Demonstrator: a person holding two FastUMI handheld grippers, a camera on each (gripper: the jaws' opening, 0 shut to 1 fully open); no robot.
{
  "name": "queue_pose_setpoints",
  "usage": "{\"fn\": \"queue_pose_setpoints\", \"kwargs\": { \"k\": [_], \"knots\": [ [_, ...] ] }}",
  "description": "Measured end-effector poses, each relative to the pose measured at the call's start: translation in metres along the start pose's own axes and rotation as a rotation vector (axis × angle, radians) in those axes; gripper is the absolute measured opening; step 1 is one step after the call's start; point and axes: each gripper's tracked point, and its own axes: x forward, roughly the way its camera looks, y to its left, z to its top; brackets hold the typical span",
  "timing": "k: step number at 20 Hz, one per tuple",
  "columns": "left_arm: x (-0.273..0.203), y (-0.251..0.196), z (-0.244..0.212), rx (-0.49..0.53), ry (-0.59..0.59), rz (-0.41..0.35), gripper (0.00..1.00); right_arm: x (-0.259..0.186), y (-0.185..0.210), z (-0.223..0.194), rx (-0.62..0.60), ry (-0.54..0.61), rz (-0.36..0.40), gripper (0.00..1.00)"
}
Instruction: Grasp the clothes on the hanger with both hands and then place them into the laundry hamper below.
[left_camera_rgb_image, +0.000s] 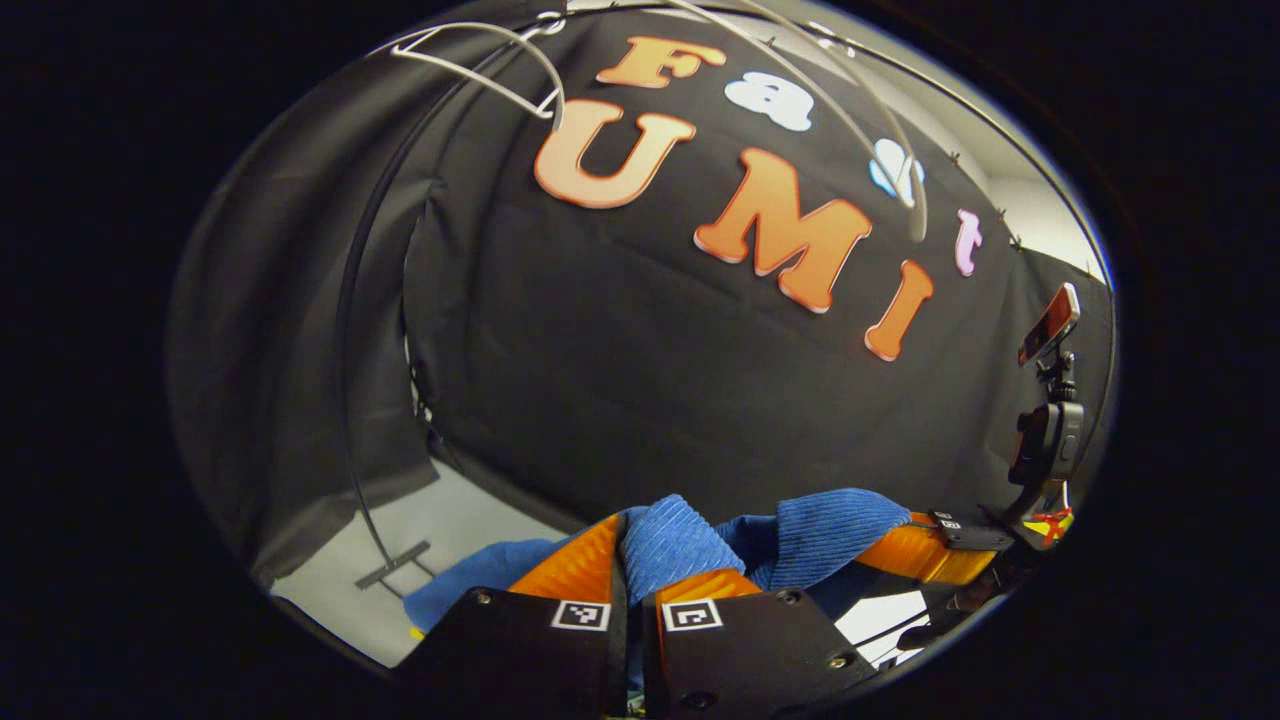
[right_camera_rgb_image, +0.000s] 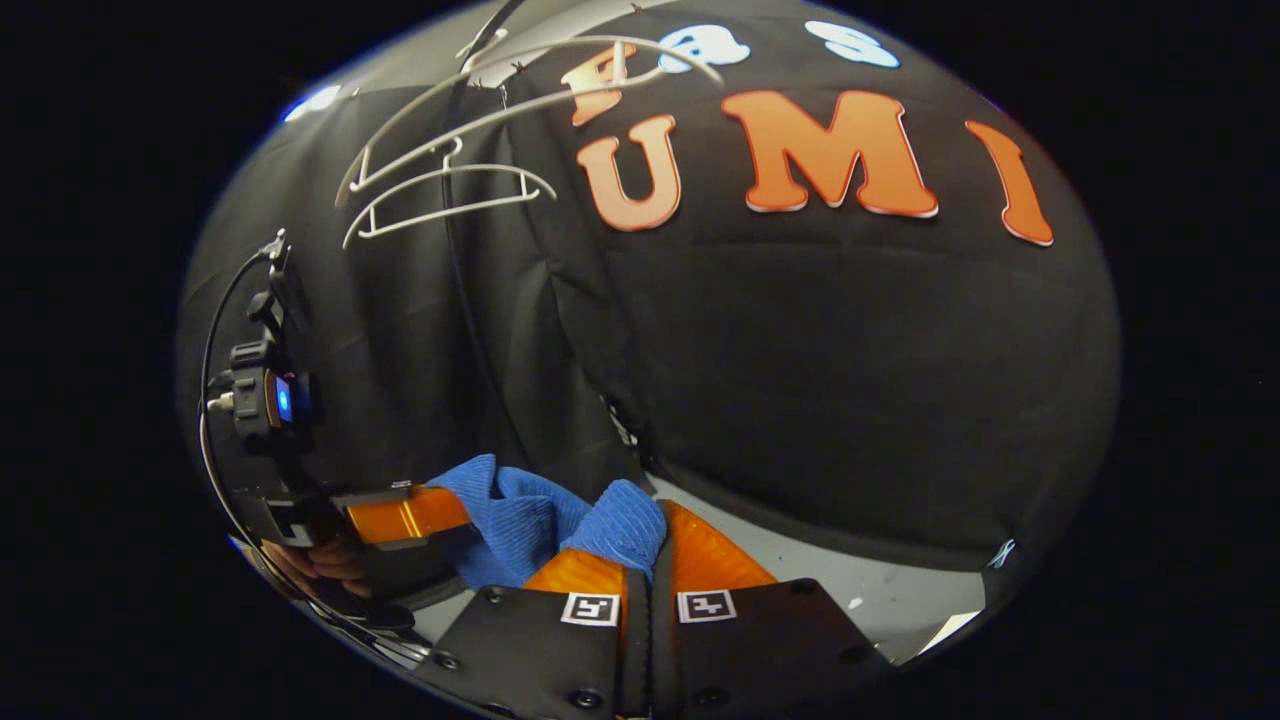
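Left gripper (left_camera_rgb_image: 650, 578) clenches its jaws on a fold of the blue ribbed garment (left_camera_rgb_image: 812, 538), bunched at twelve o'clock; right gripper (right_camera_rgb_image: 640, 565) likewise pinches it.

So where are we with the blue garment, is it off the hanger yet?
Done: the white hangers hang bare, and the blue garment is off them. In hand: the left claw and the right claw are each shut on a bunch of it, with the cloth stretched between them. Left: lowering it into the laundry hamper and letting go.
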Motion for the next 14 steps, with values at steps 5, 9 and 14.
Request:
{"fn": "queue_pose_setpoints", "kwargs": {
  "k": [5,9,14],
  "knots": [
    [0.001,0.014,-0.078,-0.029,0.195,0.082,0.08,0.017,-0.012,-0.072,0.008,0.194,-0.049,0.09],
    [-0.003,0.026,-0.113,-0.063,0.279,0.128,0.2,0.017,-0.017,-0.116,0.04,0.288,-0.064,0.12],
    [-0.026,0.052,-0.141,-0.094,0.341,0.202,0.65,0.013,-0.011,-0.149,0.064,0.385,-0.053,0.57]
  ]
}}
